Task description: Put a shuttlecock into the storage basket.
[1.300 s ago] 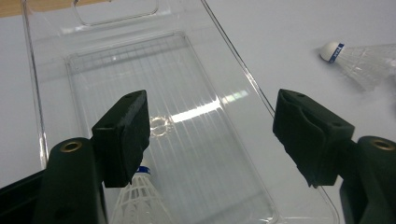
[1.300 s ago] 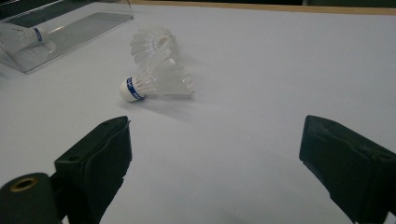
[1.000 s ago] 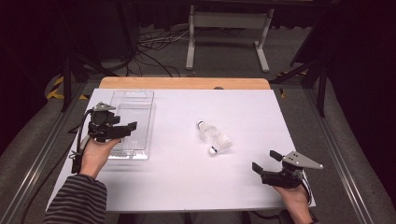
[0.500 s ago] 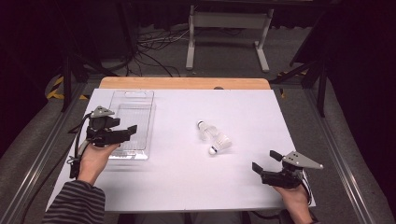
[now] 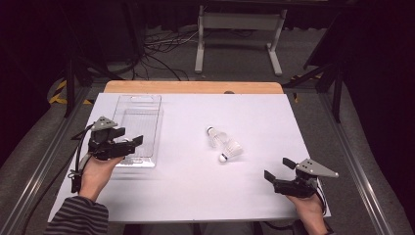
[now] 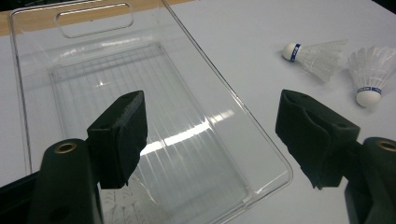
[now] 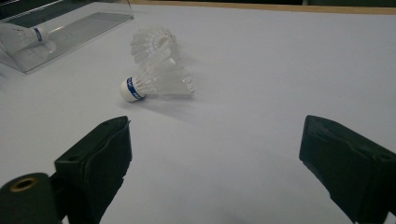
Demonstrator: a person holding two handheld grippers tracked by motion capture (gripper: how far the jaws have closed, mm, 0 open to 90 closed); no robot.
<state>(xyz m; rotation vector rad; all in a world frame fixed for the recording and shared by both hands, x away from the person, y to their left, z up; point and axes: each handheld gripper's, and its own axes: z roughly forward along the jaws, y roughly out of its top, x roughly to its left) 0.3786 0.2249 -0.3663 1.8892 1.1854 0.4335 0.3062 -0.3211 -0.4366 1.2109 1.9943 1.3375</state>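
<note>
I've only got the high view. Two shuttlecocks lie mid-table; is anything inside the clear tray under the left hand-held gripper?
Observer: Yes. The right gripper view shows a third shuttlecock lying in the clear tray.
Reviewer: Is the left hand-held gripper gripping it?
Observer: No. The left hand-held gripper is open and empty above the tray.
Reviewer: Any markings on the table shuttlecocks?
Observer: A blue band rings the white cork of each of the table shuttlecocks.

both grippers low, jaws apparently wide apart
</note>
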